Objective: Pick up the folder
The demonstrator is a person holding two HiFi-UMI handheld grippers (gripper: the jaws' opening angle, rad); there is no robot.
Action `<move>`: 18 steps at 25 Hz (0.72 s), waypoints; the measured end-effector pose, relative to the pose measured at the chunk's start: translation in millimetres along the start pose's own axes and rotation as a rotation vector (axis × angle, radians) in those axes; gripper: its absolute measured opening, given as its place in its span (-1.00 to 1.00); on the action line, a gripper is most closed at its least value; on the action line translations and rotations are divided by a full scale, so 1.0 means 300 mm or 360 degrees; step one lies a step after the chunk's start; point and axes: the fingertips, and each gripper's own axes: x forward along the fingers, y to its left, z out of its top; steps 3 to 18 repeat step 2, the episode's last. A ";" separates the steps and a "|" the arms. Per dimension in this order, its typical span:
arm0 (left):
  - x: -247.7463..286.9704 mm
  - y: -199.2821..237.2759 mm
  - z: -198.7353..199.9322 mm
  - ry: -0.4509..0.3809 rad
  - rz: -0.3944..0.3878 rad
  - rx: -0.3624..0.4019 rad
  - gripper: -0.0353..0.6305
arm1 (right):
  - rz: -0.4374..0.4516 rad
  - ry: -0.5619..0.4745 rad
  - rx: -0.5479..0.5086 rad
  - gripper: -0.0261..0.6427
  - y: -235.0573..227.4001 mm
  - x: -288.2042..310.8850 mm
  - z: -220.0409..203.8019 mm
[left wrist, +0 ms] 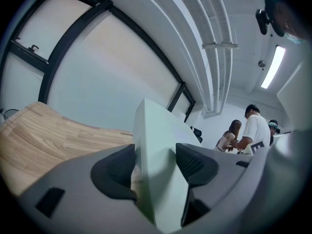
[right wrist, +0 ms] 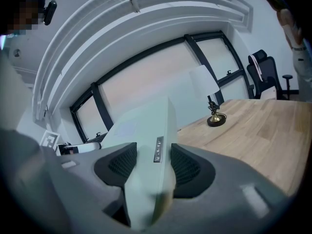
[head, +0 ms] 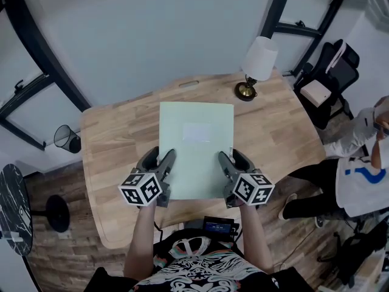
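Seen from above, a person's two forearms reach forward, each hand holding a claw topped with a marker cube. The left claw (head: 159, 160) is pinching the left long edge of a pale green folder (head: 196, 140). The right claw (head: 234, 161) is pinching the right long edge. Both gripper views show dark ribbed pads pressed against the folder from either side.

Both claws bite at the end nearest the person and sit level with each other, so neither hand is nearer. The folder's long axis runs straight away from the person, forward from the claws. It hangs over the middle of a pale wooden desk (head: 115, 135). In the gripper views its far end tilts upward and looks clear of the wood, so the lift seems under way.

Beyond it, at the desk's far edge, stands a small brass lamp (head: 258, 62) with a white shade. Further right, off the desk, are a black office chair (head: 333, 72) and a seated person (head: 358, 163).
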 end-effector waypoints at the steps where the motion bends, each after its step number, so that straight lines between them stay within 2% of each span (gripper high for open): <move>1: 0.002 0.001 -0.001 0.0001 0.0000 0.0000 -0.14 | -0.0001 0.0002 0.0001 -0.26 -0.002 0.002 -0.001; 18: 0.005 0.003 -0.002 0.0003 0.0000 0.0000 -0.14 | -0.0003 0.0004 0.0002 -0.26 -0.004 0.003 -0.002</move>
